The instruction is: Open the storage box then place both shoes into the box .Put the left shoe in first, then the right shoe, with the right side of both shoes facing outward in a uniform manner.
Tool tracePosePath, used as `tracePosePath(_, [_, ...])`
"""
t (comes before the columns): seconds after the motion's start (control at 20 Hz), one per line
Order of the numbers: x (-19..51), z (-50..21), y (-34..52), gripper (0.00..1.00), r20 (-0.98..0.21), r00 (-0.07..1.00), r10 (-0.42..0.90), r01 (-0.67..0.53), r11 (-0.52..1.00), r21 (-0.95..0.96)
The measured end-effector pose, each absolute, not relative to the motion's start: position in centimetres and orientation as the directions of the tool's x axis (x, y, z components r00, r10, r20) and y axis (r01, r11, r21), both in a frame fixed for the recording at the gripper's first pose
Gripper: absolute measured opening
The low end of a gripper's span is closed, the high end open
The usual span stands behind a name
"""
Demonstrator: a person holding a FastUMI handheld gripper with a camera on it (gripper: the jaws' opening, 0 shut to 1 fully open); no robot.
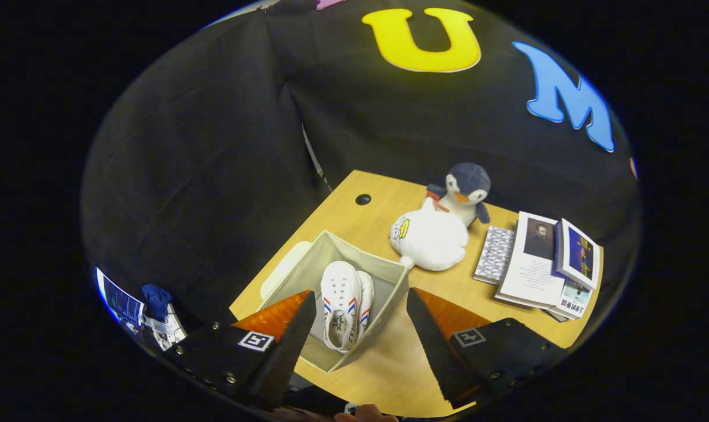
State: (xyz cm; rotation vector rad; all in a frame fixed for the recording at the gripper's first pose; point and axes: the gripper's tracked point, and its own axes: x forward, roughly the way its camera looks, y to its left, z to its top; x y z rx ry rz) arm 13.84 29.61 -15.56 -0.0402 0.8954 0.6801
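An open grey fabric storage box [389,275] stands on the wooden table [384,375]. Inside it two white shoes with red and blue stripes lie on their sides, one [340,302] against the other [366,296]. My gripper [359,319] hangs high above the box, open, with nothing between its fingers [290,340]; the shoes show in the gap between them. The box's pale lid [284,269] lies on the table just beyond the box's far side.
Two plush toys stand beyond the box, a white one [429,239] and a penguin [466,190]. A stack of books [536,261] lies further along the table past the toys. A cable hole [362,199] marks the table's far corner. A hand [366,415] shows below the fingers.
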Motion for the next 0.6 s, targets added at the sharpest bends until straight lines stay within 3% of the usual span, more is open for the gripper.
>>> tracePosePath(0.15, [15.1, -12.4, 25.4, 0.98, -0.647, 0.582, 0.493, -0.511, 0.841, 0.181])
tracePosePath(0.35, [14.5, -5.2, 19.6, 0.98, -0.446, 0.801, 0.399, -0.408, 0.909, 0.082])
tracePosePath(0.6, [12.1, -0.2, 12.8, 0.98, -0.246, 0.931, 0.269, -0.257, 0.963, 0.082])
